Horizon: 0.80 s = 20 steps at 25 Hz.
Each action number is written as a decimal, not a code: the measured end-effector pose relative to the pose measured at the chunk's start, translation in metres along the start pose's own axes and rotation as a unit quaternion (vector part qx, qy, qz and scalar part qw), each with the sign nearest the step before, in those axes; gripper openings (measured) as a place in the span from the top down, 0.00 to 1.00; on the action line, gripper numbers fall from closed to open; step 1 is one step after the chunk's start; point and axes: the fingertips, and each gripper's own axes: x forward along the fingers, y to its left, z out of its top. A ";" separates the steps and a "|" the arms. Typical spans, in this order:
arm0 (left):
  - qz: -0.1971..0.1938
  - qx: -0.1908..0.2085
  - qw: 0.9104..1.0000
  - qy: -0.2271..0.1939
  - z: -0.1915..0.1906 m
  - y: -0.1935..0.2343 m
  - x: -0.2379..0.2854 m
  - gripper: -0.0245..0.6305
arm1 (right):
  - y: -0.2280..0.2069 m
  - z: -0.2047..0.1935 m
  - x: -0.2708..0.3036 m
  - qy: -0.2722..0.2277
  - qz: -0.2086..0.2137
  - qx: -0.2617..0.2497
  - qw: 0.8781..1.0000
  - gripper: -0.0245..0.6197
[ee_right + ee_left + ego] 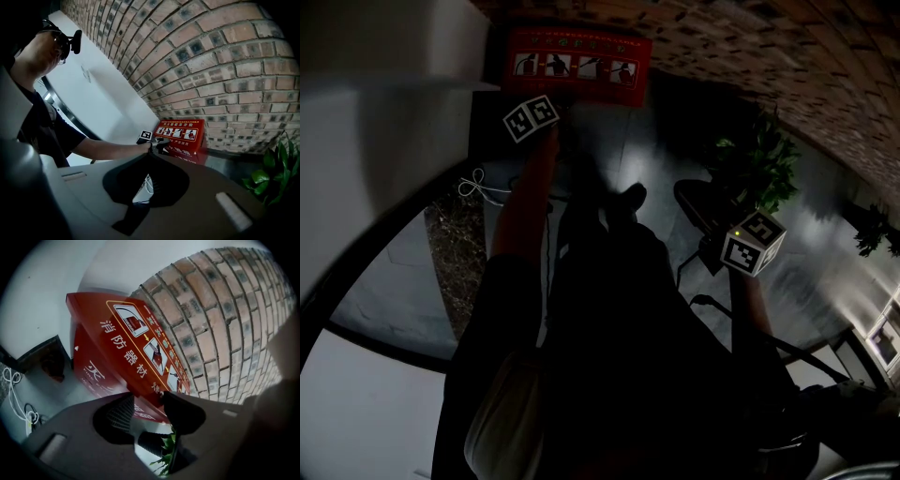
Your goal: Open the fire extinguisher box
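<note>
Your left gripper's (151,405) jaws stand apart with the lid edge of the red fire extinguisher box (117,352) between them, at 12 o'clock by the brick wall (220,324). Your right gripper's (147,158) jaws are closed on nothing, at 4 o'clock.
</note>
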 end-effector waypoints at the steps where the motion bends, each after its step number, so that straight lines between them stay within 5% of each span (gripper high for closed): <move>1: 0.003 0.002 1.000 0.000 0.000 0.000 -0.001 0.66 | 0.000 -0.001 -0.001 -0.002 0.002 0.002 1.000 0.96; 20: 0.025 0.035 0.999 -0.007 0.004 -0.018 -0.013 0.66 | 0.015 0.013 -0.028 -0.060 0.025 -0.007 0.998 0.96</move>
